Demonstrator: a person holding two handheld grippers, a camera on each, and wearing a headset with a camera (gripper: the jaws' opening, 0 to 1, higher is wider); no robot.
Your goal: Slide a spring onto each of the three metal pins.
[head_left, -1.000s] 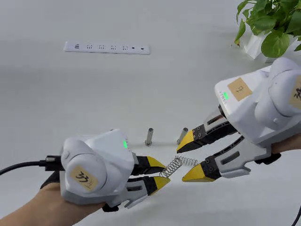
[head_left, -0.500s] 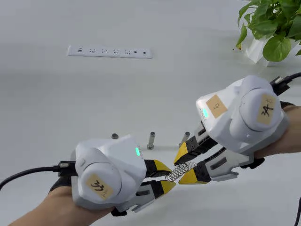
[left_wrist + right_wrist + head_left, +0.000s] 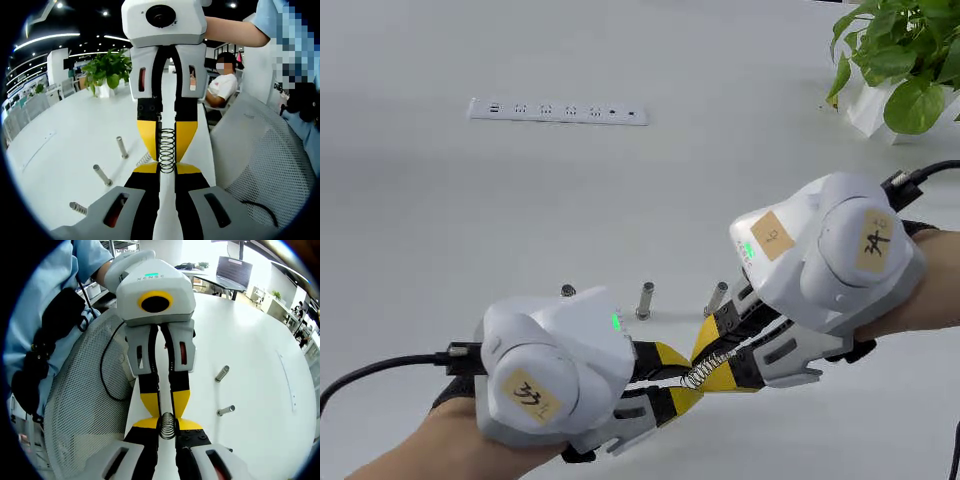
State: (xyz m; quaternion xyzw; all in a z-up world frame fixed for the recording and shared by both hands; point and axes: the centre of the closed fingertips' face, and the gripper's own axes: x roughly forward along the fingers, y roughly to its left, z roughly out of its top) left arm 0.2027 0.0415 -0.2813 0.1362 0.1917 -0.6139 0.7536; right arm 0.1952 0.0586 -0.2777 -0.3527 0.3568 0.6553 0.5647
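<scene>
A small steel spring (image 3: 703, 368) hangs in the air between my two grippers. My left gripper (image 3: 678, 378) is shut on its near end, as the left gripper view shows at the spring (image 3: 166, 149) between my yellow tips (image 3: 166, 168). My right gripper (image 3: 712, 360) faces it and is shut on the same spring (image 3: 167, 425), seen end-on between its jaws (image 3: 167, 426). Three metal pins stand on the white table just beyond: a left pin (image 3: 567, 291), a middle pin (image 3: 645, 300) and a right pin (image 3: 717, 297). The left pin (image 3: 77, 208) looks ribbed, as if wrapped by a coil.
A white power strip (image 3: 558, 111) lies far back on the table. At the back right corner stands a potted green plant (image 3: 895, 60). A black cable (image 3: 380, 368) trails from my left gripper. What looks like a loose coil (image 3: 144, 159) lies by the pins.
My right gripper has come down and left onto the spring and closed from open. The left gripper has kept its hold throughout.
</scene>
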